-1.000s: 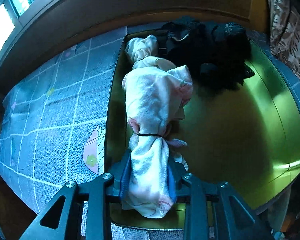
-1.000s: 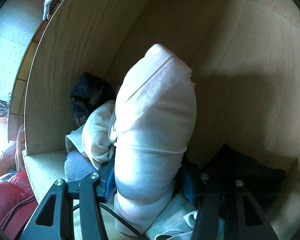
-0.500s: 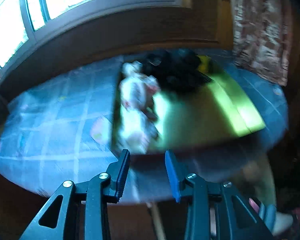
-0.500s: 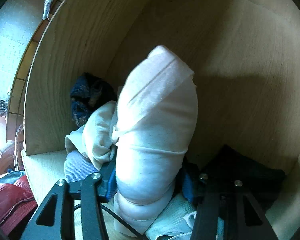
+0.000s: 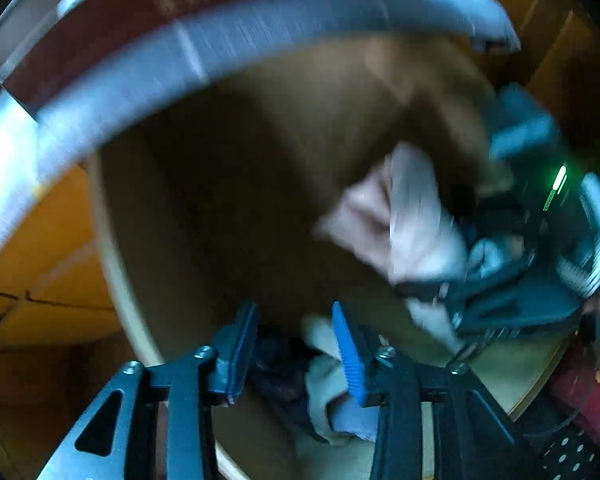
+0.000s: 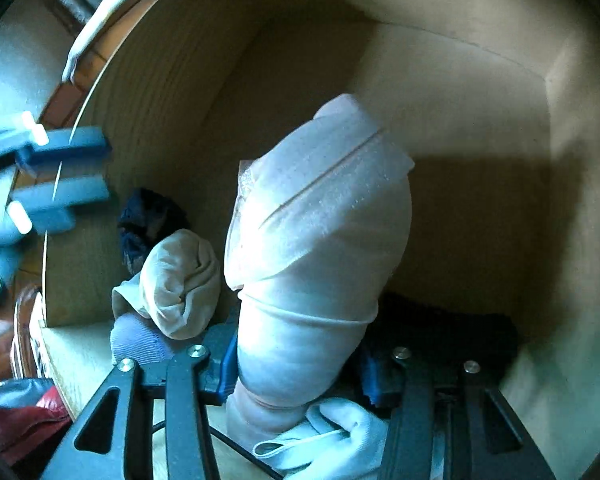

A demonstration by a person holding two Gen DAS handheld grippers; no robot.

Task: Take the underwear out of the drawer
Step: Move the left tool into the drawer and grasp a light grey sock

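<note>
The left hand-held gripper (image 5: 294,344) is now hanging over the open drawer (image 5: 228,216), its blue pads apart and widening, with nothing between them. A second ago it was clamped on a tied pink-and-white bundle over a green tray on a quilted bed; that bundle is gone from its grasp, left on the tray. So one piece is delivered, and the left side is coming back for more — the view is badly smeared.

The right hand-held gripper (image 6: 296,372) is clamped low on a rolled white underwear bundle (image 6: 316,248), its jaws having squeezed in a little over the last second and now about steady. The bundle is standing nearly upright inside the drawer, tilted slightly more to the right than before, and not yet clear of the walls. In my judgement this roll is at the start of its lift.

The white roll looks soft and finely knit, with a ribbed seam running slantwise across its top and an elastic band pinching its waist. To its left a cream roll (image 6: 180,284) is leaning against it, puckered at the end, sitting on a pale grey-blue ribbed piece (image 6: 136,338). A dark navy crumple (image 6: 148,216) is lying farther back by the left wall, and black cloth (image 6: 452,332) is lying flat on the right. The drawer's walls are smooth pale wood with faint grain.
</note>
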